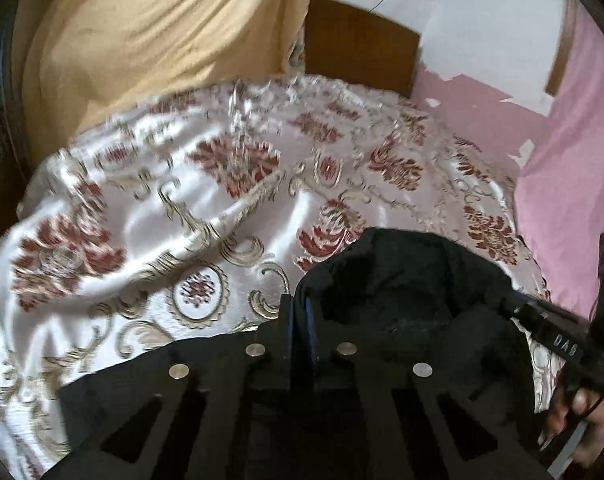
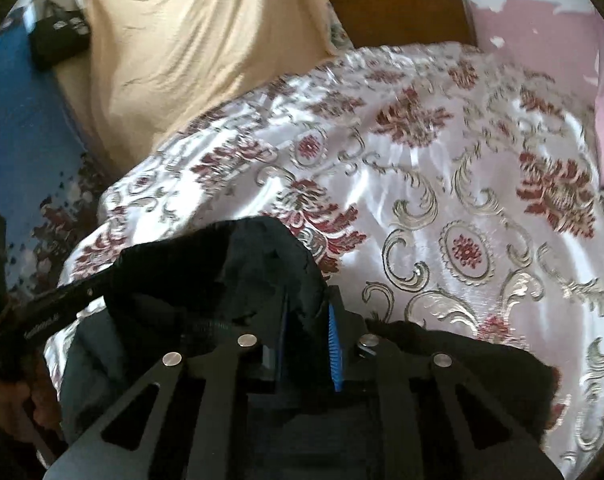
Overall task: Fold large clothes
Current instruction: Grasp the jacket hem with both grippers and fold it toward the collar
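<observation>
A large black garment (image 1: 406, 280) hangs bunched between my two grippers above a bed. My left gripper (image 1: 298, 308) is shut on the garment's edge, its blue pads pressed together with cloth between. My right gripper (image 2: 308, 316) is shut on another part of the same black garment (image 2: 222, 264), which bulges up to the left of the fingers. The right gripper (image 1: 558, 340) shows at the right edge of the left wrist view, and the left gripper (image 2: 54, 312) at the left edge of the right wrist view. Both are close together.
A shiny white bedcover with red flowers (image 1: 222, 184) (image 2: 442, 184) lies under the garment. A beige pillow (image 1: 150, 32) (image 2: 198, 48) and wooden headboard (image 1: 358, 44) (image 2: 394, 4) are at the far end. A pink wall (image 1: 574, 140) is at the right, a black box (image 2: 58, 36) at the far left.
</observation>
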A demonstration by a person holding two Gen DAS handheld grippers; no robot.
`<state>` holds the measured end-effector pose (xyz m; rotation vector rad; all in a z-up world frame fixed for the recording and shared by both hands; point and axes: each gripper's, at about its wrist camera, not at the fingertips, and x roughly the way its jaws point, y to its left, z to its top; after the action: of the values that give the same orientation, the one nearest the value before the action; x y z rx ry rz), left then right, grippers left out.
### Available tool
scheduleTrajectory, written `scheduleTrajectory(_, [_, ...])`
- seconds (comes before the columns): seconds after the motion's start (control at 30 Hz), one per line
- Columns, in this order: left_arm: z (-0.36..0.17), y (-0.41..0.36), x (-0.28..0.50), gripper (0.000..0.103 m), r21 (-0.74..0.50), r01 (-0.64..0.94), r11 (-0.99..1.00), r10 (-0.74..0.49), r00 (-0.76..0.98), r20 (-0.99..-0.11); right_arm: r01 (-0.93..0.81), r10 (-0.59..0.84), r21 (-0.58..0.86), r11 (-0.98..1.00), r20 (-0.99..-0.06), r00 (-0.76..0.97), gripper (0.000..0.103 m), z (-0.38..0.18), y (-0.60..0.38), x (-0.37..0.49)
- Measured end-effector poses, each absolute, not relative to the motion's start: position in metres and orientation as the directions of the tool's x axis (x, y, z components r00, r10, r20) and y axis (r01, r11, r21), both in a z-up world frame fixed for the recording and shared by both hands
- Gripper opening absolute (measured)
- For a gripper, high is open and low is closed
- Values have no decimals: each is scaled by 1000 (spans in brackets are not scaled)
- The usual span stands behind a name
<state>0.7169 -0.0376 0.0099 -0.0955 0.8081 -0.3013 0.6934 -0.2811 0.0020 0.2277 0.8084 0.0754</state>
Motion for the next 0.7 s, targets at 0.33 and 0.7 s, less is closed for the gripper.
scheduleTrajectory(0.33, [60, -13, 613, 5, -178, 283, 943, -329, 696, -639, -68, 181, 196, 978, -652, 737, 11, 57, -298, 599])
scheduleTrajectory(0.7, [29, -5, 531, 4, -136, 307, 942, -318, 689, -651, -167, 111, -26, 986, -644, 757, 6, 42, -281, 500])
